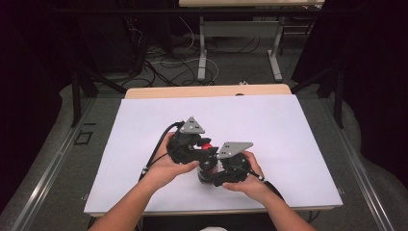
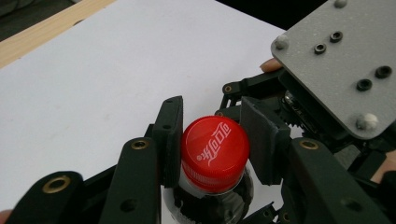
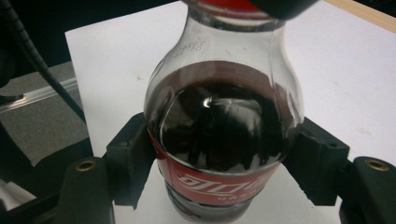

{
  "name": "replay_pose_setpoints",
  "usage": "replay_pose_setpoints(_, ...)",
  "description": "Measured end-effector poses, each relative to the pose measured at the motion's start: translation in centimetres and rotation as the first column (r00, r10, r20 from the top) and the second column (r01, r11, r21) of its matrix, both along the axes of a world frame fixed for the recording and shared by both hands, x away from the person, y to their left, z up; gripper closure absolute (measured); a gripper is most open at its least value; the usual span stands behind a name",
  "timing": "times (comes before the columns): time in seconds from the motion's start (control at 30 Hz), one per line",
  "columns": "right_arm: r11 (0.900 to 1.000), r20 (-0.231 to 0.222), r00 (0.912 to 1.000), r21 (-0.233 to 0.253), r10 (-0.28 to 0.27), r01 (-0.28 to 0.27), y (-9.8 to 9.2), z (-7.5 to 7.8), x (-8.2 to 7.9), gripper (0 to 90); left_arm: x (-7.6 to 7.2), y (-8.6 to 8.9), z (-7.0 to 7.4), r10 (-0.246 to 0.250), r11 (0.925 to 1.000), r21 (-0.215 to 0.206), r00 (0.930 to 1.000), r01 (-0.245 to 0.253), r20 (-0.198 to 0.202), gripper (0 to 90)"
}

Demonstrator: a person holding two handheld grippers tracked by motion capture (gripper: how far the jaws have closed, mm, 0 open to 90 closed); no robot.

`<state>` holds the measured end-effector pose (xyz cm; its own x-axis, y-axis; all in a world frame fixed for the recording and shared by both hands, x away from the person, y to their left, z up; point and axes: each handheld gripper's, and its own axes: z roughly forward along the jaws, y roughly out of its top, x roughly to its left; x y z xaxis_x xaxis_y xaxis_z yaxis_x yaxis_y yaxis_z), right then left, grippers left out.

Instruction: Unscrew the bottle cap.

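Near front edge of white table (image 1: 269,125), cola bottle (image 3: 224,126) stood upright, red cap (image 2: 215,147) uppermost. Cap clamped by left gripper (image 2: 212,140); body (at label) held by right gripper (image 3: 224,168). Cables strewn on grey floor (image 1: 231,72) beyond.

The bottle (image 3: 223,126) is a small clear plastic cola bottle, filled with dark liquid up to its rounded shoulder, with an empty clear neck above. A red label (image 3: 219,183) with white lettering wraps its body below the shoulder. It stands upright on the white table surface, near the front edge and roughly central. Its red screw cap (image 2: 215,145), ribbed around the rim and printed with white script on top, sits on the neck.
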<state>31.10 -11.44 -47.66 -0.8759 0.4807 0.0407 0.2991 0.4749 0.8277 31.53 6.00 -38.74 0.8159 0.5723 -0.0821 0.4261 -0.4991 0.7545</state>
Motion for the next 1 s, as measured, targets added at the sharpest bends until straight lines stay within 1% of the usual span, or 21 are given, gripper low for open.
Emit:
replay_pose_setpoints(0.03, 1.0, 0.008, 1.0, 0.002, -0.001, 0.001, 0.0, -0.1, 0.0, 30.5, -0.1, -0.1, 0.0, 0.011, 0.9999, -0.002, 0.9999, -0.011, 0.0, 60.9)
replay_pose_setpoints(0.07, 1.0, -0.003, 1.0, -0.004, 0.004, -0.004, 0.0, 0.0, 0.0, 30.5, -0.1, -0.1, 0.0, 0.01, 0.9999, -0.004, 1.0, -0.01, -0.001, 60.7)
replay_pose_setpoints(0.13, 1.0, 0.006, 1.0, 0.01, 0.002, -0.002, 0.0, -0.1, 0.0, 30.5, 0.1, 0.1, 0.1, -0.018, 0.9996, -0.024, 0.9998, 0.018, -0.007, 55.3)
replay_pose_setpoints(0.17, 1.0, 0.005, 1.0, 0.012, 0.002, -0.002, 0.0, 0.0, 0.1, 30.5, 0.1, 0.2, 0.2, -0.027, 0.9993, -0.024, 0.9996, 0.027, -0.01, 53.5)
replay_pose_setpoints(0.2, 1.0, -0.002, 1.0, 0.013, 0.005, -0.005, -0.1, 0.0, 0.0, 30.5, 0.1, 0.3, 0.2, -0.029, 0.9989, -0.038, 0.9996, 0.028, -0.007, 52.3)
replay_pose_setpoints(0.23, 1.0, 0.003, 1.0, 0.015, 0.0, 0.0, -0.1, 0.1, 0.0, 30.5, 0.2, 0.5, 0.4, -0.045, 0.9987, -0.024, 0.999, 0.045, -0.004, 51.3)
replay_pose_setpoints(0.27, 1.0, 0.004, 1.0, 0.018, 0.004, -0.004, -0.2, 0.1, 0.0, 30.5, 0.3, 0.7, 0.4, -0.056, 0.9978, -0.035, 0.9984, 0.056, 0.0, 50.1)
replay_pose_setpoints(0.3, 1.0, -0.005, 1.0, 0.016, 0.008, -0.008, -0.2, 0.1, 0.0, 30.5, 0.4, 0.9, 0.6, -0.076, 0.9968, -0.024, 0.997, 0.076, -0.013, 48.6)
replay_pose_setpoints(0.33, 1.0, 0.0, 1.0, 0.022, 0.004, -0.004, -0.1, 0.1, 0.0, 30.5, 0.5, 1.0, 0.5, -0.082, 0.9962, -0.03, 0.9967, 0.082, 0.0, 48.0)
replay_pose_setpoints(0.37, 1.0, 0.0, 1.0, 0.02, 0.003, -0.003, -0.1, 0.1, 0.0, 30.5, 0.6, 1.1, 0.5, -0.098, 0.9948, -0.028, 0.9952, 0.098, -0.001, 48.0)
replay_pose_setpoints(0.4, 1.0, 0.0, 1.0, 0.023, 0.008, -0.008, -0.1, 0.1, 0.0, 30.5, 0.7, 1.3, 0.6, -0.119, 0.9927, -0.023, 0.9928, 0.118, -0.013, 48.1)
replay_pose_setpoints(0.47, 1.0, -0.007, 0.9997, 0.011, 0.025, -0.025, -0.1, 0.2, -0.1, 30.5, 0.9, 1.4, 0.5, -0.136, 0.9907, -0.008, 0.9906, 0.136, -0.014, 51.1)
replay_pose_setpoints(0.53, 1.0, 0.006, 0.9997, 0.014, 0.025, -0.025, 0.1, 0.1, -0.2, 30.5, 1.1, 1.5, 0.4, -0.172, 0.985, -0.013, 0.985, 0.172, -0.006, 52.9)
replay_pose_setpoints(0.6, 0.999, 0.002, 0.9994, 0.011, 0.035, -0.035, 0.2, 0.1, -0.2, 30.5, 1.2, 1.4, 0.3, -0.194, 0.9807, -0.027, 0.9809, 0.194, -0.01, 57.0)
replay_pose_setpoints(0.63, 0.999, 0.001, 0.9994, 0.013, 0.035, -0.035, 0.2, 0.1, -0.3, 30.5, 1.3, 1.4, 0.2, -0.217, 0.9761, -0.018, 0.9762, 0.217, -0.007, 60.0)
replay_pose_setpoints(0.7, 0.999, 0.006, 0.9993, 0.01, 0.038, -0.038, 0.3, 0.0, -0.3, 30.5, 1.3, 1.3, 0.2, -0.226, 0.9741, -0.001, 0.9741, 0.226, 0.002, 61.0)
replay_pose_setpoints(0.8, 1.0, 0.004, 0.9998, 0.014, 0.019, -0.02, 0.2, 0.0, -0.2, 30.5, 1.1, 1.0, 0.2, -0.145, 0.9892, -0.024, 0.9893, 0.145, -0.014, 61.3)
replay_pose_setpoints(0.87, 1.0, 0.001, 1.0, 0.011, 0.009, -0.009, 0.1, 0.0, -0.1, 30.6, 0.8, 0.6, 0.1, -0.076, 0.9965, -0.035, 0.9971, 0.076, -0.005, 61.4)
replay_pose_setpoints(0.93, 1.0, 0.007, 1.0, 0.013, -0.006, 0.006, 0.1, 0.0, -0.1, 30.6, 0.5, 0.4, 0.2, -0.032, 0.9991, -0.03, 0.9994, 0.031, -0.011, 61.4)
replay_pose_setpoints(0.97, 1.0, 0.002, 1.0, 0.01, -0.007, 0.007, 0.0, 0.1, -0.1, 30.5, 0.3, 0.1, 0.1, 0.014, 0.9989, -0.045, 0.9999, -0.015, -0.005, 61.4)
replay_pose_setpoints(1.0, 1.0, 0.007, 0.9999, 0.018, -0.013, 0.013, 0.0, 0.0, 0.0, 30.6, 0.1, -0.1, 0.1, 0.04, 0.998, -0.049, 0.9992, -0.04, 0.004, 61.5)
